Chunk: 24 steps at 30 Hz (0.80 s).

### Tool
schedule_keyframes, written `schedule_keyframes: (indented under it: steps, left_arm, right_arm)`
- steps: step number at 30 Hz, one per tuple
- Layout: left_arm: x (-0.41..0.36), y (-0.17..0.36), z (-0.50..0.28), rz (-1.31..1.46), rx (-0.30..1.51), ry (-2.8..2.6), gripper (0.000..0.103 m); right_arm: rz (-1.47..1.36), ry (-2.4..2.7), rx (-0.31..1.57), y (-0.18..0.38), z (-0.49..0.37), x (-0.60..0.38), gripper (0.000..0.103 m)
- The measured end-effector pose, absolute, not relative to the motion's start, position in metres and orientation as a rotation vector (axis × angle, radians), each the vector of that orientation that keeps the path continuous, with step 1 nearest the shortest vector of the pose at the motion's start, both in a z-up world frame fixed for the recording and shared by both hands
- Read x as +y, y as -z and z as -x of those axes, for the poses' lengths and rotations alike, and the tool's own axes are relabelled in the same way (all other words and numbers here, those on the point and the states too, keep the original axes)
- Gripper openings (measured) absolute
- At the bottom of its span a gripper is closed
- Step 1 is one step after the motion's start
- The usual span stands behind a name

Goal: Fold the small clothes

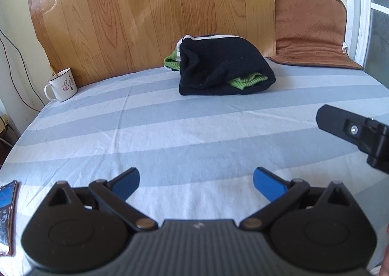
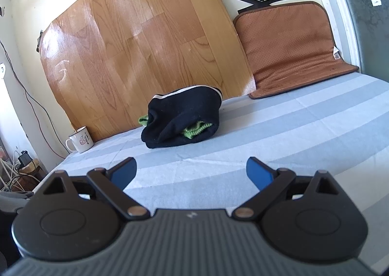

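Note:
A black garment lies bunched at the far side of the striped sheet, with a green knit piece poking out of it. It also shows in the right wrist view, with the green piece at its front. My left gripper is open and empty, well short of the pile. My right gripper is open and empty too. One finger of the right gripper shows at the right edge of the left wrist view.
A white enamel mug stands at the sheet's far left, also in the right wrist view. A phone lies near left. A wood-grain board and a brown cushion lean on the back wall. Cables hang left.

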<state>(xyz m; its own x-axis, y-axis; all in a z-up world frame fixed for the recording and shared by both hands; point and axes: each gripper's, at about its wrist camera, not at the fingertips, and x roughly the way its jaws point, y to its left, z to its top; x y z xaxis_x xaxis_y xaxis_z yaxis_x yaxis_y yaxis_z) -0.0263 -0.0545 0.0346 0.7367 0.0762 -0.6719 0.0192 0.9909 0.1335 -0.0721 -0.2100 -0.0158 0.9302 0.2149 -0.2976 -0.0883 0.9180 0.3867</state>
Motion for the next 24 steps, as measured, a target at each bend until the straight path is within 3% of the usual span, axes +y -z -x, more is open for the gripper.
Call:
schedule_keyframes:
  steps: [24]
  left_arm:
    - [-0.0553,-0.0289,0.0211,-0.161,0.774,-0.065,0.103]
  right_arm:
    - [-0.384,-0.160,0.353,0.0180,0.0709,-0.2121,0.098]
